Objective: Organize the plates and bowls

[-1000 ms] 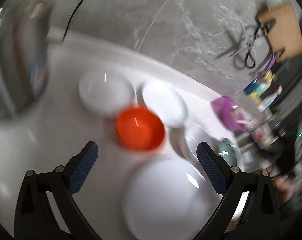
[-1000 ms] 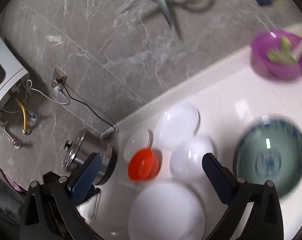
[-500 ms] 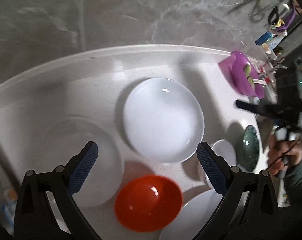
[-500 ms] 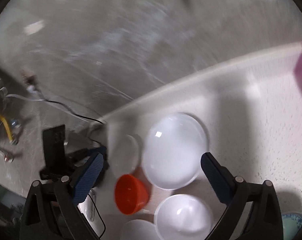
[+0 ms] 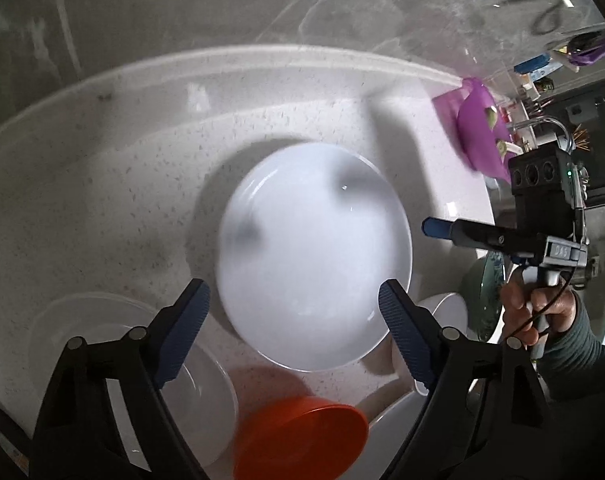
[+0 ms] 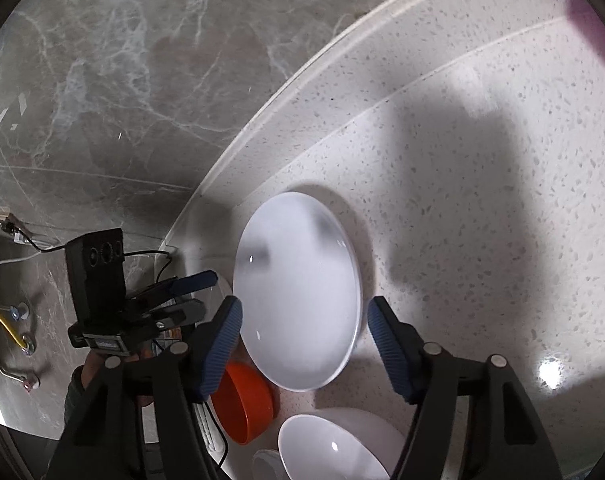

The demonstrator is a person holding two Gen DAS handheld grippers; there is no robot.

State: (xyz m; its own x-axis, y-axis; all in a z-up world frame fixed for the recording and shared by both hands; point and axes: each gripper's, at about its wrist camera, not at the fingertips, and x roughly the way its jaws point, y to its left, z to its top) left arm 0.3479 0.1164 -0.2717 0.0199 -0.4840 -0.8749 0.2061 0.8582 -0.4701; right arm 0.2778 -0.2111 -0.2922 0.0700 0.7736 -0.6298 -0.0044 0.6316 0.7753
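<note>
On the speckled white bench (image 6: 482, 208) below both my claws lies one wide white plate (image 5: 314, 256), flat and near the raised back edge. My left claw (image 5: 294, 336) hangs over its near rim, jaws apart and lately narrowing, pads touching nothing. My right claw (image 6: 302, 344) straddles the same plate from the other side, jaws also lately narrowing yet still apart, nothing pinched. One orange bowl (image 5: 302, 436) sits just beside the plate's near edge, one clear plastic bowl (image 5: 206, 392) lies under my left finger, and one white bowl (image 6: 334, 444) sits below my right claw. Further right I count one dark green bowl (image 5: 486, 292) and one purple bowl (image 5: 478, 128).
</note>
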